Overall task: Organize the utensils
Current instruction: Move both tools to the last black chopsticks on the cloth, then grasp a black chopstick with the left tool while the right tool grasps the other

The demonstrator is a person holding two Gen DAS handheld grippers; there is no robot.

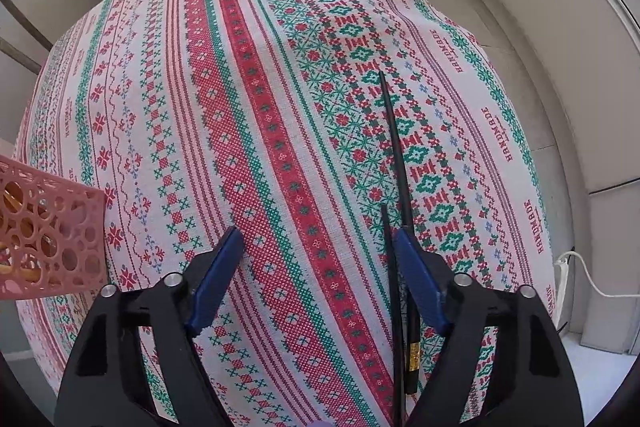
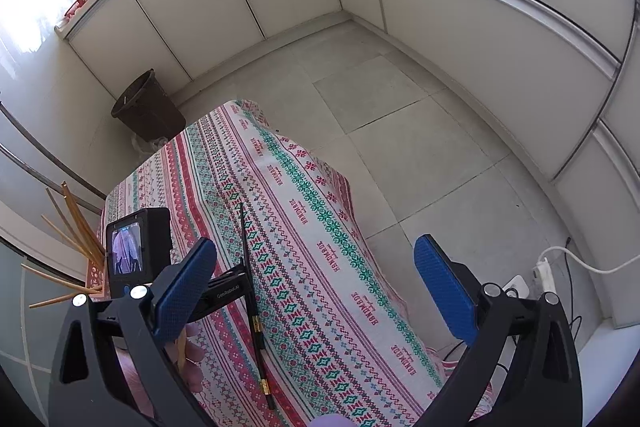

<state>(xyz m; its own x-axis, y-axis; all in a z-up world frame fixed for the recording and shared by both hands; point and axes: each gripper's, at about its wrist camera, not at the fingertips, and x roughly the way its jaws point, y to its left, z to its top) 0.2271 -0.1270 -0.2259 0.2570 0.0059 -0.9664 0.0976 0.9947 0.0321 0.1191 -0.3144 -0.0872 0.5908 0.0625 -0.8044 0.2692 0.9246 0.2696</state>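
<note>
Two black chopsticks (image 1: 396, 163) with gold bands lie on the patterned tablecloth (image 1: 248, 131). In the left wrist view they run beside the inner face of the right finger of my left gripper (image 1: 316, 247), which is open low over the cloth. A pink perforated holder (image 1: 52, 231) with wooden chopsticks stands at the left. In the right wrist view my right gripper (image 2: 316, 267) is open and empty above the table's right side. The black chopsticks (image 2: 254, 303) lie below it, next to my left gripper (image 2: 224, 291). Wooden chopsticks (image 2: 76, 239) fan out of the holder at the left.
The cloth-covered table (image 2: 320, 227) is narrow, with tiled floor (image 2: 400, 107) to its right and beyond. A dark bin (image 2: 148, 107) stands past the far end. White cabinets line the walls. A power strip and cables (image 2: 540, 275) lie on the floor at the right.
</note>
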